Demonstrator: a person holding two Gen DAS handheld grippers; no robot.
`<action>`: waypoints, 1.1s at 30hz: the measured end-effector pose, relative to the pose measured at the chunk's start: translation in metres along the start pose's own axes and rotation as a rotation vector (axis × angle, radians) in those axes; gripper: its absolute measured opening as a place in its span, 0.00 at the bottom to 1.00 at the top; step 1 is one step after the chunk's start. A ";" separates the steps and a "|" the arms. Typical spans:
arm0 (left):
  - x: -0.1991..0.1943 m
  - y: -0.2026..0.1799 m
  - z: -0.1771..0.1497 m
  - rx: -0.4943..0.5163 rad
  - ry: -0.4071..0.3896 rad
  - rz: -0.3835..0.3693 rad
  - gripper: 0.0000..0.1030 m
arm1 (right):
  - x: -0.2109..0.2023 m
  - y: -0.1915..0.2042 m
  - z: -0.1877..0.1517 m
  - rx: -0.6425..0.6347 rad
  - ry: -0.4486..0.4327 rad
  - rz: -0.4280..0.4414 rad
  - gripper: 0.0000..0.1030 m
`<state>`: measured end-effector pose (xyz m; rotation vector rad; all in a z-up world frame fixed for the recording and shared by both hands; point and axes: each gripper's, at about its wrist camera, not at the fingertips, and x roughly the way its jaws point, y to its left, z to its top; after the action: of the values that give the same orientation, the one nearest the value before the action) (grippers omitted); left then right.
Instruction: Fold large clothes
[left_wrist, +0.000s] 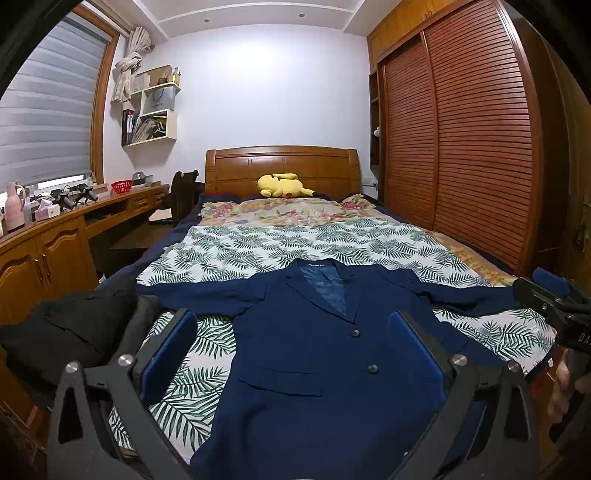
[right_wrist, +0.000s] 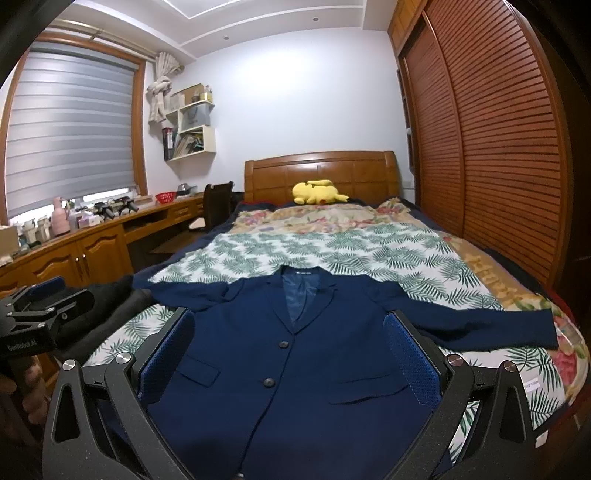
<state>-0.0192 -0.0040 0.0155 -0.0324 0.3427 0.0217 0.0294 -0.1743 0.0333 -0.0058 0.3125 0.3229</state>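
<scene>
Jacket (left_wrist: 317, 354) flat on the bed (left_wrist: 258, 247), face up, sleeves spread, nothing folded yet.

Left gripper (left_wrist: 291, 350) and right gripper (right_wrist: 288, 350) hover above it, jaws apart and empty. The cloth looks soft, lined and fairly heavy; sleeve cuffs or shoulders seem the best holds. Dark clothes (left_wrist: 74, 325) crowd its left sleeve; a plush (left_wrist: 282, 185) lies well clear.

Both wrist views face the headboard (left_wrist: 282, 166) from low over the blazer (right_wrist: 295, 369).

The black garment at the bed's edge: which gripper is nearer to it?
Left. The left gripper hangs open beside the black garment; the right gripper, also open, is farther over the navy jacket.
</scene>
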 end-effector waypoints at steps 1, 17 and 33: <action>0.000 0.000 0.000 0.000 0.000 0.000 1.00 | -0.001 0.000 0.000 0.000 0.000 0.001 1.00; -0.001 0.000 0.000 0.000 -0.002 -0.001 1.00 | -0.003 0.003 0.002 0.002 -0.003 0.002 1.00; 0.008 0.003 -0.008 0.003 0.013 0.023 1.00 | 0.010 0.021 -0.004 -0.005 0.031 0.023 1.00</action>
<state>-0.0141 -0.0011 0.0046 -0.0255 0.3558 0.0433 0.0304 -0.1513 0.0276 -0.0126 0.3430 0.3467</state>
